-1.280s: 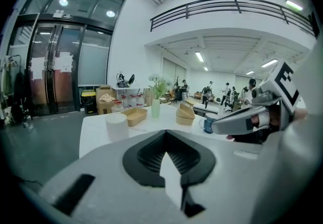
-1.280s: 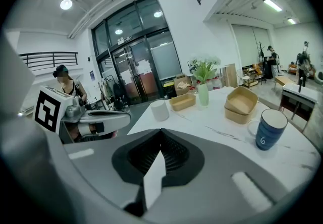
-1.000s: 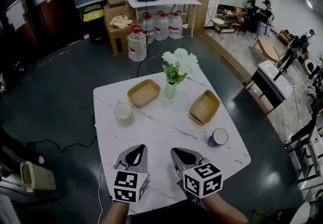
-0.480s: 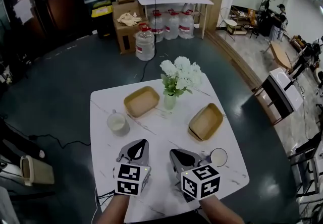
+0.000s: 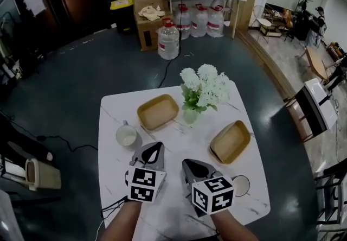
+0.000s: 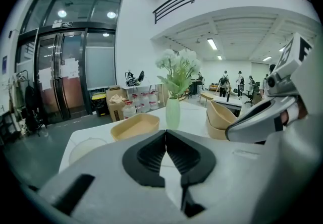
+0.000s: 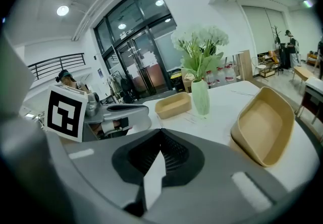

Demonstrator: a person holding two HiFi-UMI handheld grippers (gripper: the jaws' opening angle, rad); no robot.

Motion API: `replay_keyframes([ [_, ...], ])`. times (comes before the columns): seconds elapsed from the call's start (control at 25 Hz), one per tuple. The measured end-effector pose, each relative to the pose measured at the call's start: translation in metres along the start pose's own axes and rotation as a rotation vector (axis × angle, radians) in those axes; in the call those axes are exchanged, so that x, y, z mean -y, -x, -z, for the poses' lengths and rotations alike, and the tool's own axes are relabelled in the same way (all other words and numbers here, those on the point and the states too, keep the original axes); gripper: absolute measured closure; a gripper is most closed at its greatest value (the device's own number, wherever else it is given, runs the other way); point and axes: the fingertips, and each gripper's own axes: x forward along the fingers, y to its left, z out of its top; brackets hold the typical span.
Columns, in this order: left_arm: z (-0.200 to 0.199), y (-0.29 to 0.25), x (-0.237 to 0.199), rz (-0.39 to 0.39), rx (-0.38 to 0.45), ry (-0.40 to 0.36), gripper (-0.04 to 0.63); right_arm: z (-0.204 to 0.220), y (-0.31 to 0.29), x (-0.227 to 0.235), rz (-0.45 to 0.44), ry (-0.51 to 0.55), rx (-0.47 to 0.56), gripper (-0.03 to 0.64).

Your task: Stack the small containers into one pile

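Fingers (image 6: pixel 146 155) on your left gripper (image 5: pixel 154 147) and right gripper (image 5: pixel 187 164) are pressing together, empty. You are stacking nothing yet: one container (image 5: pixel 157 111) is lying at eleven o'clock from them on the surface (image 5: pixel 173 137), the other container (image 5: pixel 230 141) at two o'clock, well apart.

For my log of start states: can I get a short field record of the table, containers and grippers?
surface: white marble table
containers: left container and right container, tan, apart, not stacked
between them: vase of white flowers
other items: white mug; cup
left gripper: shut, empty
right gripper: shut, empty
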Motion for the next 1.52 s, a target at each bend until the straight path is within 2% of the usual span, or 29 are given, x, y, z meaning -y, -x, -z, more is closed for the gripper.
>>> replay_keyframes([
  [0.64, 0.003, -0.084, -0.026, -0.028, -0.068, -0.042, 0.566, 0.004, -0.052, 0.032, -0.029, -0.04, -0.078, 0.617],
  [0.88, 0.004, -0.107, -0.04, -0.033, -0.14, -0.124, 0.528, 0.007, -0.064, 0.036, -0.051, -0.058, -0.112, 0.617],
  [1.12, 0.012, -0.124, -0.046, -0.037, -0.201, -0.157, 0.495, 0.013, -0.072, 0.044, -0.066, -0.085, -0.129, 0.617],
  [1.36, 0.019, -0.137, -0.048, -0.078, -0.284, -0.307, 0.486, 0.016, -0.075, 0.045, -0.081, -0.098, -0.144, 0.617],
  [1.52, 0.025, -0.142, -0.048, -0.066, -0.322, -0.292, 0.488, 0.016, -0.073, 0.044, -0.088, -0.104, -0.146, 0.617],
])
